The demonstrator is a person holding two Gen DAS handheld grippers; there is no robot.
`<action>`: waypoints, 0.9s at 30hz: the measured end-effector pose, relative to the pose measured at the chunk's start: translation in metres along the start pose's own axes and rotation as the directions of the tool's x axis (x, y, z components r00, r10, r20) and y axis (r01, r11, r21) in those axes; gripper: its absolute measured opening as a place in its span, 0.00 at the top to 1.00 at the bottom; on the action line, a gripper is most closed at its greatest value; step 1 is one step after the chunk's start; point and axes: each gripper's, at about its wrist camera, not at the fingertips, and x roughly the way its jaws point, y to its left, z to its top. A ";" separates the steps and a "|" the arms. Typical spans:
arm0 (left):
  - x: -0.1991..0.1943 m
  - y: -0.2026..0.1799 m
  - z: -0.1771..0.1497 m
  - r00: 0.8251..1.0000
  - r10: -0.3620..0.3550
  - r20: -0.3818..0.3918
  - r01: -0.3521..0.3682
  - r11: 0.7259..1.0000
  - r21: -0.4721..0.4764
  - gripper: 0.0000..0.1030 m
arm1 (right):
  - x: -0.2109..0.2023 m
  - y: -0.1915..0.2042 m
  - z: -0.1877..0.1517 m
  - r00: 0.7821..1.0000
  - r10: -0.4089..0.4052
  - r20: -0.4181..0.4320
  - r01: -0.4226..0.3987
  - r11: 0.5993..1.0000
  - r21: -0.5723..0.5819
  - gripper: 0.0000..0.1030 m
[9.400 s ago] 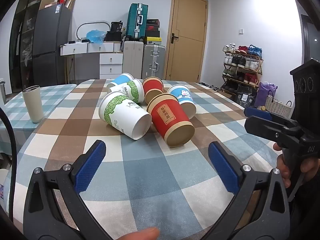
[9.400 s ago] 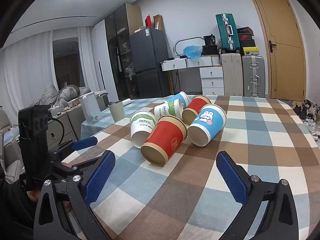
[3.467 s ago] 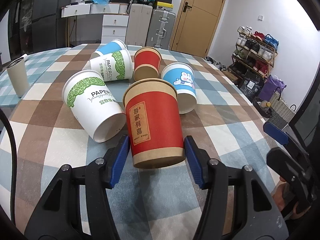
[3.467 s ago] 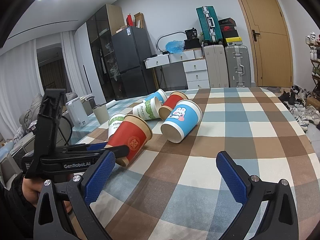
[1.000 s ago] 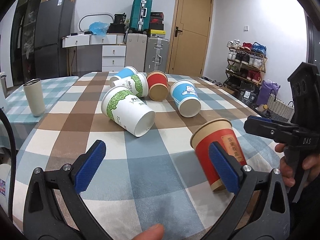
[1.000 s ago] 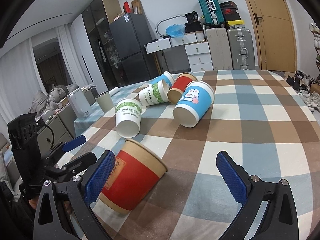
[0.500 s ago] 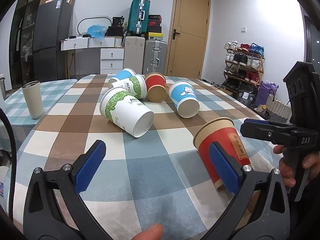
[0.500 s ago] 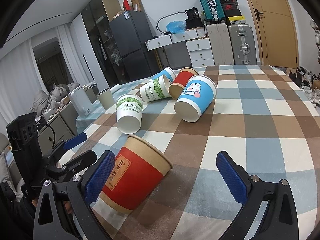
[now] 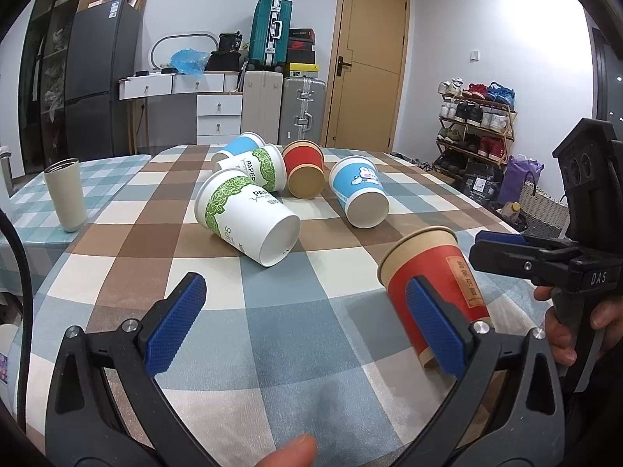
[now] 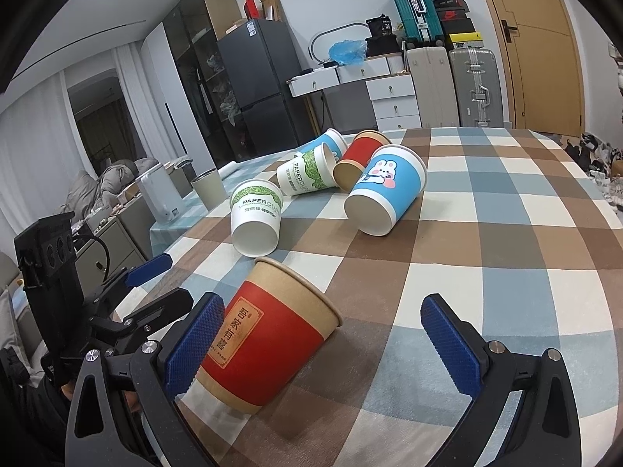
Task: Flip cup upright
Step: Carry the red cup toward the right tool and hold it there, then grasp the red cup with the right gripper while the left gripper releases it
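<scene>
A red and brown paper cup stands upright on the checked tablecloth, near the front edge, apart from the others. My left gripper is open and empty; its right pad overlaps the cup in view. My right gripper is open and empty, with the cup by its left pad. Several cups lie on their sides further back: a white and green one, a blue rabbit one, a red one, and more behind.
A beige tumbler stands at the table's left edge. A shoe rack and bags sit to the right of the table. Suitcases, drawers and a fridge line the back wall. A finger shows at the bottom.
The left gripper has carried the red cup out of the pile, set it upright near the front and let go. Over the last second both grippers drifted slightly; the cup stays put.
</scene>
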 end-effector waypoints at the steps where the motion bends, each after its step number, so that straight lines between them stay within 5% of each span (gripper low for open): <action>1: -0.001 0.000 -0.001 1.000 0.000 0.000 0.000 1.000 0.000 0.01 | 0.000 0.000 0.000 1.000 0.000 -0.003 0.000 1.000 0.002 0.00; 13: -0.001 0.000 -0.001 1.000 0.002 0.002 -0.002 1.000 0.002 0.01 | 0.017 -0.003 0.002 0.989 0.045 -0.139 -0.035 0.997 0.068 0.00; 27: -0.001 0.000 -0.002 1.000 0.002 0.002 -0.002 1.000 0.003 0.01 | 0.046 -0.012 0.013 0.938 0.206 -0.277 -0.139 0.959 0.246 0.00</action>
